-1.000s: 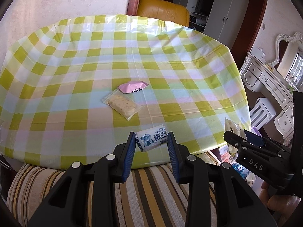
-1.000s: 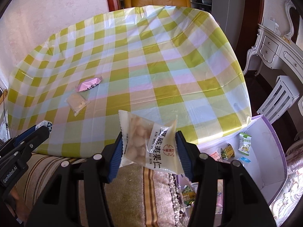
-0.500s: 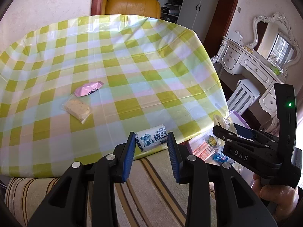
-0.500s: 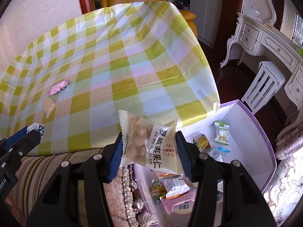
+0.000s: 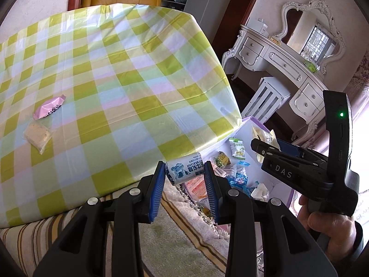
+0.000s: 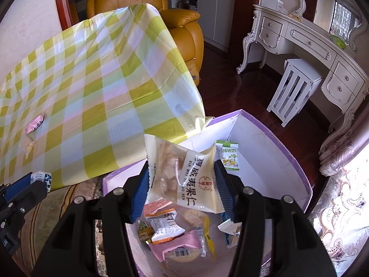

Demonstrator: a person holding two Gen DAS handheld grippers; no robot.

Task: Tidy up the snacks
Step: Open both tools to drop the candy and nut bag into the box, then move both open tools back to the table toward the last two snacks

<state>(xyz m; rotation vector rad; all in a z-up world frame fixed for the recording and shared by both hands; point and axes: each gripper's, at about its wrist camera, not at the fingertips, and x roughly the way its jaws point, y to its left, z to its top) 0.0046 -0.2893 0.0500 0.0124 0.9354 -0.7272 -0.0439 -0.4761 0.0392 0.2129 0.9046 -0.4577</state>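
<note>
My left gripper (image 5: 185, 173) is shut on a small white-and-blue candy packet (image 5: 184, 170), held past the table's near right corner. My right gripper (image 6: 182, 175) is shut on a cream nut snack bag (image 6: 184, 175), held above the white box with purple rim (image 6: 288, 159), which holds several snack packets. The box also shows in the left wrist view (image 5: 258, 124), with the right gripper (image 5: 265, 147) over it. A pink wrapper (image 5: 49, 106) and a clear packet with a pale bar (image 5: 38, 135) lie on the checked tablecloth (image 5: 115, 80).
A striped rug (image 5: 184, 235) lies under the grippers. A yellow leather armchair (image 6: 161, 7) stands behind the table. A white dressing table (image 6: 322, 53) and white stool (image 6: 293, 87) stand at the right on dark wood floor.
Both grippers have swung right, off the table toward the box, each still holding its packet. The right gripper now hangs over the box's inside.
</note>
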